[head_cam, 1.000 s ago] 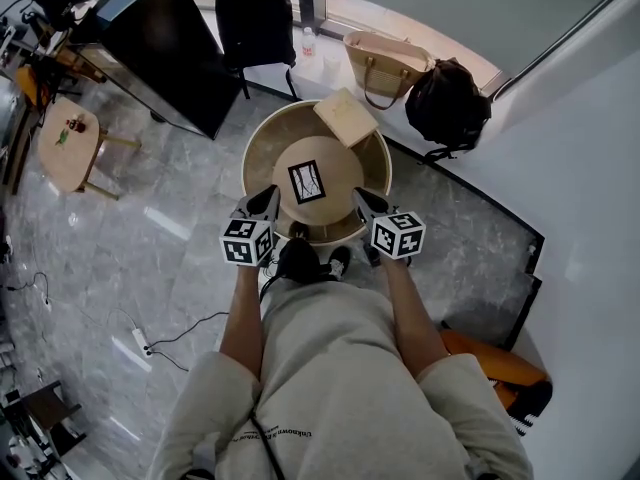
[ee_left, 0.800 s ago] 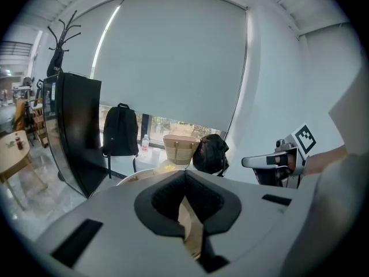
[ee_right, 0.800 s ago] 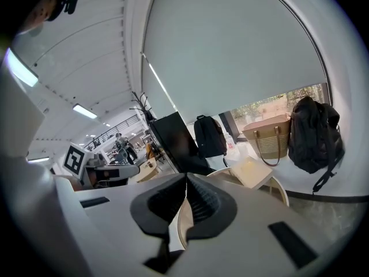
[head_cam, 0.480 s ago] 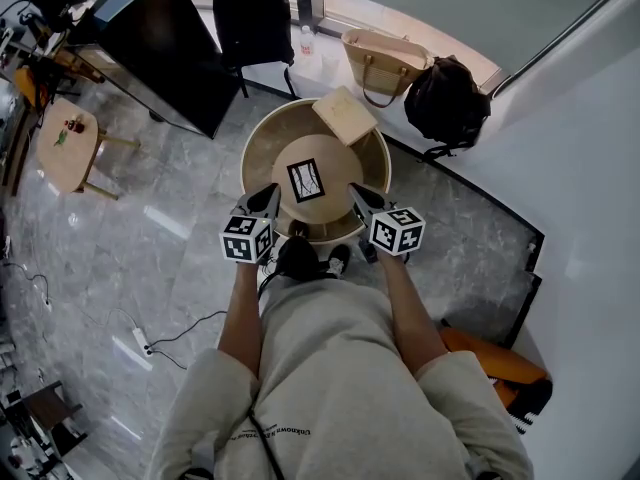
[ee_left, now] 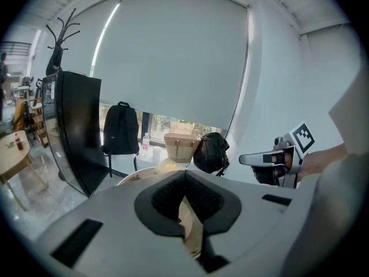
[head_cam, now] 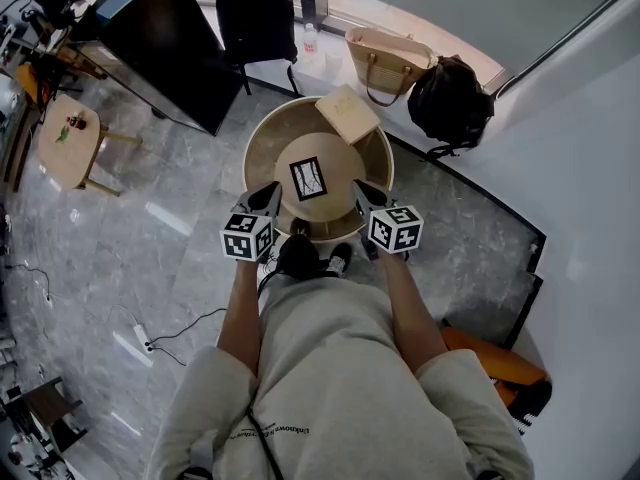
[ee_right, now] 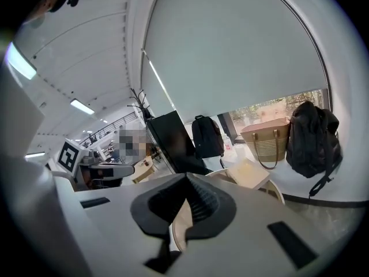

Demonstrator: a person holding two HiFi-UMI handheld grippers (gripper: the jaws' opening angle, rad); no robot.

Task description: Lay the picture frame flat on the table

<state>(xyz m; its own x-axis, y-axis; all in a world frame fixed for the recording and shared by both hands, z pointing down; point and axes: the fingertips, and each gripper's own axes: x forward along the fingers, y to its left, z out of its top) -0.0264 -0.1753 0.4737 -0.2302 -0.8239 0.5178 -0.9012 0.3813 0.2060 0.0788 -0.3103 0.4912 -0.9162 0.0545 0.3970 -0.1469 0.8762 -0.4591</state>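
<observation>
No movement: left tool point(head_cam: 271, 192), right tool point(head_cam: 360, 189) closed, empty; black-rimmed picture frame point(head_cam: 308, 178) flat.

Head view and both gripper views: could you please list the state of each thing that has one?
Left hand-held gripper: shut, empty.
Right hand-held gripper: shut, empty.
Picture frame: on the table, picture side showing; flat or propped unclear.
Window blind: lowered, strip left open below.
Tote bag: standing upright.
</observation>
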